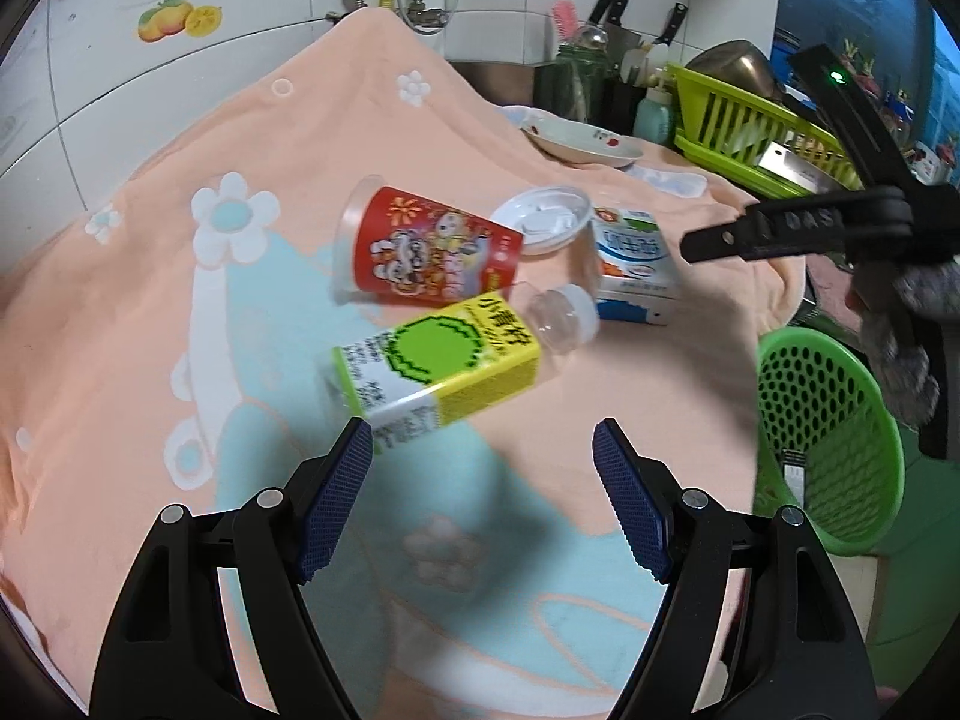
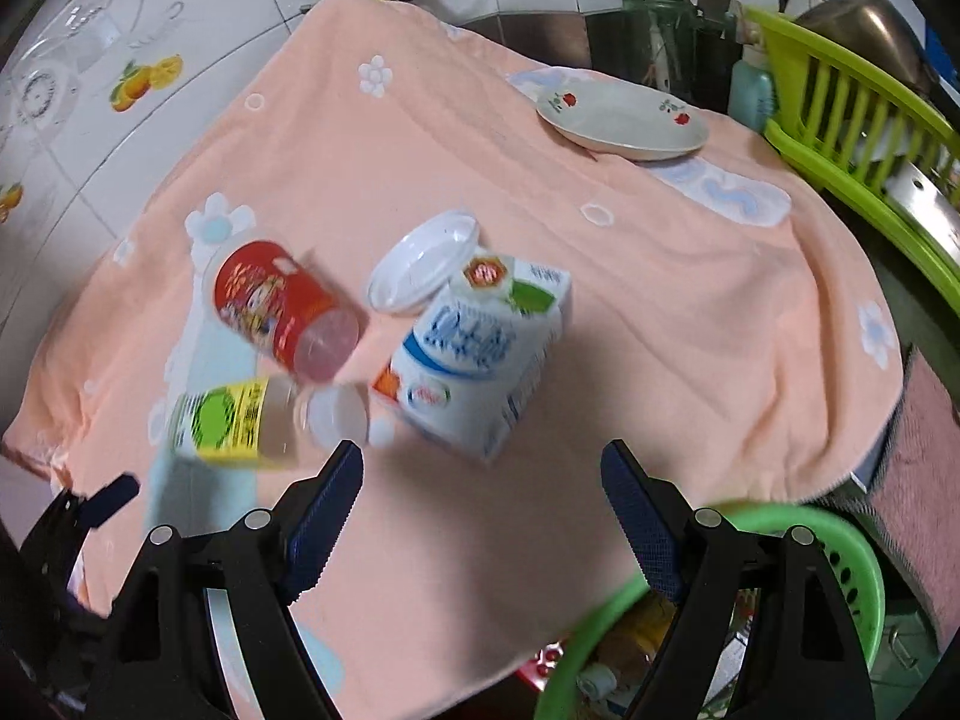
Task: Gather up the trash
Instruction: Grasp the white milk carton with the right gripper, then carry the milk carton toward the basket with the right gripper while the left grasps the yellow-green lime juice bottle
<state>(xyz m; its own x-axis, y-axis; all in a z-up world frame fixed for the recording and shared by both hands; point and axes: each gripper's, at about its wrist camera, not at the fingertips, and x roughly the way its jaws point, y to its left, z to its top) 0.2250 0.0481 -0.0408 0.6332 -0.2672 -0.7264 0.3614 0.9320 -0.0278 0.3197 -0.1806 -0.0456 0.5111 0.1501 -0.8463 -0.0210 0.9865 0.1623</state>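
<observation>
The left gripper [image 1: 483, 441] has its jaws wide apart and holds nothing. The yellow bottle [image 1: 441, 363] lies on its side just in front of them, its bottom end near the left jaw and its cap pointing away to the right. The right gripper [image 2: 483, 462] is spread too, and the milk carton [image 2: 480, 360] lies just ahead of it. Behind them are the red cup [image 1: 429, 252] and white lid [image 1: 546, 219]. The green basket [image 1: 828, 438] waits past the worktop's right edge, with free room between.
</observation>
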